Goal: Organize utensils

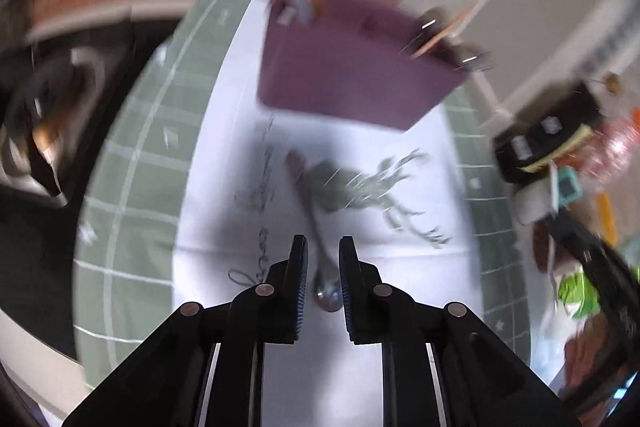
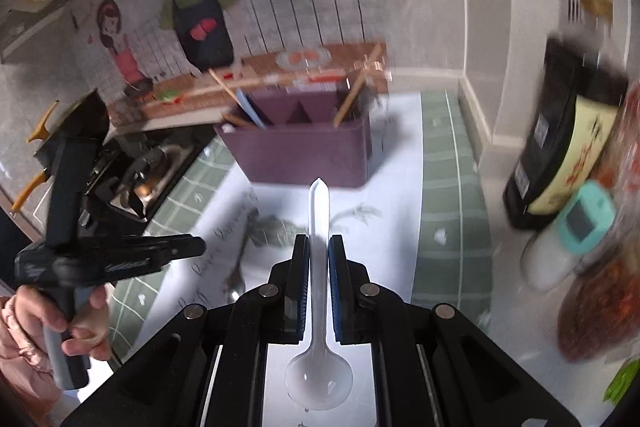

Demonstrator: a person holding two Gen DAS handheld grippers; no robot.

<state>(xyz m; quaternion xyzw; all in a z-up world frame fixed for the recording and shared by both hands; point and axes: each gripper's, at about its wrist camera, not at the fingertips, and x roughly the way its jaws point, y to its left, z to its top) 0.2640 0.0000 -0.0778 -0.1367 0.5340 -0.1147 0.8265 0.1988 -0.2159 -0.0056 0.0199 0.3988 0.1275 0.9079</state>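
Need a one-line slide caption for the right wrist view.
Right gripper clamps a clear plastic spoon by its handle, aimed at the purple utensil holder; left gripper hovers nearby.

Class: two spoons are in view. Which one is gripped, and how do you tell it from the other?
The clear plastic spoon, clamped by its handle in the right gripper. The metal spoon lies loose on the white cloth, between the left gripper fingers, untouched.

Purple holder [image 2: 304, 155], clear spoon [image 2: 319, 307], green grid mat [image 2: 452, 187].
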